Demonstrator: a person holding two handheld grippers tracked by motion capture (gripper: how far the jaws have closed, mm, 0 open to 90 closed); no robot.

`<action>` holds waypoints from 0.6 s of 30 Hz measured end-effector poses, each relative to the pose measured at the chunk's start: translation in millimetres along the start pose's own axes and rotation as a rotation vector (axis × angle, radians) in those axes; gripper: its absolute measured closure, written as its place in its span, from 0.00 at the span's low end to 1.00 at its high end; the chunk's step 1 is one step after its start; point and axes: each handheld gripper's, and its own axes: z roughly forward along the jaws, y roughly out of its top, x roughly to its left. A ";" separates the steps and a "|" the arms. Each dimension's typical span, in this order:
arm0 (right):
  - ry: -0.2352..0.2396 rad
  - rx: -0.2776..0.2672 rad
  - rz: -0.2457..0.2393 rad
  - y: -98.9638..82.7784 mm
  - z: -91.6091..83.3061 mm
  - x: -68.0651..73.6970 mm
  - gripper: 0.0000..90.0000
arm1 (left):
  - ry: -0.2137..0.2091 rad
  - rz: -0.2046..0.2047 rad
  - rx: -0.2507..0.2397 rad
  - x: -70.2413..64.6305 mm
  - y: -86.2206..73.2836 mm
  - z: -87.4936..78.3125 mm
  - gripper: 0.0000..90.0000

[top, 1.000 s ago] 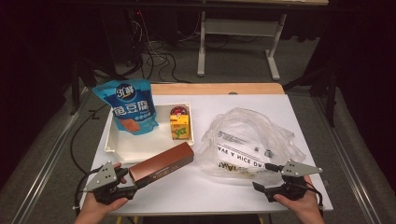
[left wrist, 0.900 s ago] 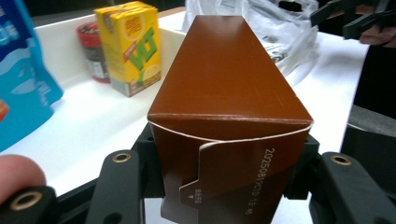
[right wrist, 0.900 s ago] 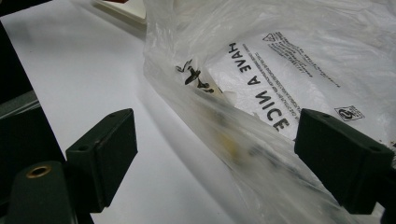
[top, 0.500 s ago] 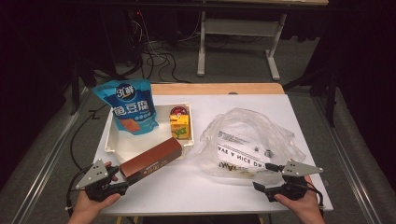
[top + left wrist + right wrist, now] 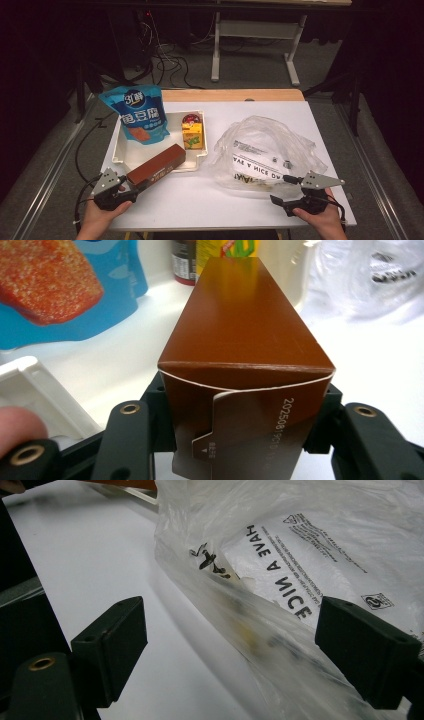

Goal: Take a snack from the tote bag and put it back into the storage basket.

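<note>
At the near left corner of the bench (image 5: 200,200), the left tool (image 5: 134,186) is clamped on one end of a brown box (image 5: 156,164), a jaw pressing on each side of the carton's flap end. The box runs from the tool up and right, its far end over the front rim of the white tray (image 5: 120,159), beside the blue pouch (image 5: 140,117) and the small yellow carton (image 5: 192,136) that stand in the tray. Gripping the short end probably leaves the long body free to be lifted out over the rim.

On the right, the right tool (image 5: 281,189) stands wide, nothing pinched. Its jaws straddle the near edge of the clear plastic bag (image 5: 267,150), which lies crumpled on the bench well apart from the tray. That placement suggests readiness to take the bag's edge and hold its mouth up, so the box can go in.
</note>
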 end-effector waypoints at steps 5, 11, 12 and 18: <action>0.005 0.001 0.001 0.1 1.6 1.3 0.15 | 0.035 -0.047 0.008 2.4 1.4 9.3 0.52; 0.005 -0.001 -0.002 0.1 2.3 1.4 0.15 | 0.072 -0.069 0.019 1.0 4.8 17.2 0.51; 0.005 -0.001 -0.001 0.1 2.2 1.4 0.15 | 0.077 -0.078 0.020 1.0 4.8 19.0 0.51; 0.004 -0.005 -0.003 0.3 1.4 1.8 0.15 | 0.094 -0.121 0.028 2.3 5.1 25.1 0.49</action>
